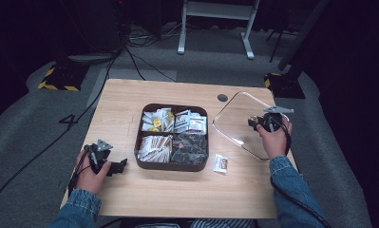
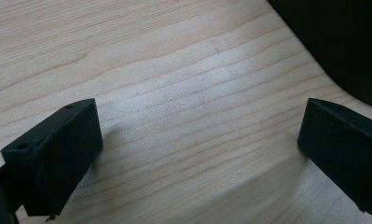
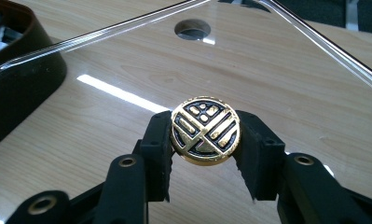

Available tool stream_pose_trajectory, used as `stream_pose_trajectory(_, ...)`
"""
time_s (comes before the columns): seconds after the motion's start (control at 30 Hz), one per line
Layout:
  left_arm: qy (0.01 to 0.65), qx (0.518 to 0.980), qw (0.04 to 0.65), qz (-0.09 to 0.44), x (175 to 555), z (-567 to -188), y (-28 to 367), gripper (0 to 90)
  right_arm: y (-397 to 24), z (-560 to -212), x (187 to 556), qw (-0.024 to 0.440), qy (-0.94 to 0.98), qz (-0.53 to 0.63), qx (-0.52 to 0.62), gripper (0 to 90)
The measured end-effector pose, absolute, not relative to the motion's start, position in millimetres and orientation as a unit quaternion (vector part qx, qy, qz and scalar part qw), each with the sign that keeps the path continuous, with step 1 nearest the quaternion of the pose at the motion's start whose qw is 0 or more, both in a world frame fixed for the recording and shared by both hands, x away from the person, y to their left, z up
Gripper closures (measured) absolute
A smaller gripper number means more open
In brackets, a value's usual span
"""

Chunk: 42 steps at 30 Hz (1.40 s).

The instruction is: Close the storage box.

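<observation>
Right now your right gripper (image 3: 205, 161) is clamped on the round gold-and-black knob (image 3: 205, 131) of the clear square glass lid (image 1: 246, 124), a black jaw pressing on each side of it. You have the lid to the right of the dark brown four-compartment tray (image 1: 172, 165), tilted, its far edge out past the small round hole in the tabletop (image 1: 222, 98). Through the glass you see the light wooden table (image 1: 177, 194).

Your left gripper (image 1: 112, 167) sits at the table's left side, just beside the tray, jaws spread wide with nothing but bare wood between them; the tray's dark wall shows at the upper right corner of the left gripper view.

Inside the tray, the two far compartments hold white sachets (image 1: 191, 122), some with yellow print; the near left one holds pale paper sticks (image 1: 154, 148), the near right one dark packets (image 1: 190, 148). One small white sachet (image 1: 220, 163) lies loose on the table, just off the tray's near right corner, below the lid.
</observation>
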<state>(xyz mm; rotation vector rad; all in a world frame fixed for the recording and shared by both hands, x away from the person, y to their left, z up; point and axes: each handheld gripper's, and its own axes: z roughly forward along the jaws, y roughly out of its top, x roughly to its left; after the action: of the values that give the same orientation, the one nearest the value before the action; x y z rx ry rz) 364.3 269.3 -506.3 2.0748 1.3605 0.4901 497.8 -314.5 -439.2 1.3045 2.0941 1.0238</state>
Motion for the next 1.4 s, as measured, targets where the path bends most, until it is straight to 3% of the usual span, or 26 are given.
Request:
stream_pose_trajectory(0.37,0.52,0.778,0.302,0.185,362.2,-506.4,267.9,0.1,-290.6,-406.8,493.5,0.226,0.783,0.389,0.431,59.0)
stream_pose_trajectory(0.8,0.52,0.778,0.301,0.185,362.1,-506.4,267.9,0.1,-217.9,-379.3,493.0,0.193,0.82,0.412,0.348,59.0)
stream_pose_trajectory(1.4,0.52,0.777,0.301,0.185,361.9,-506.4,267.9,0.1,-135.3,-375.7,481.8,0.15,0.851,0.422,0.274,59.0)
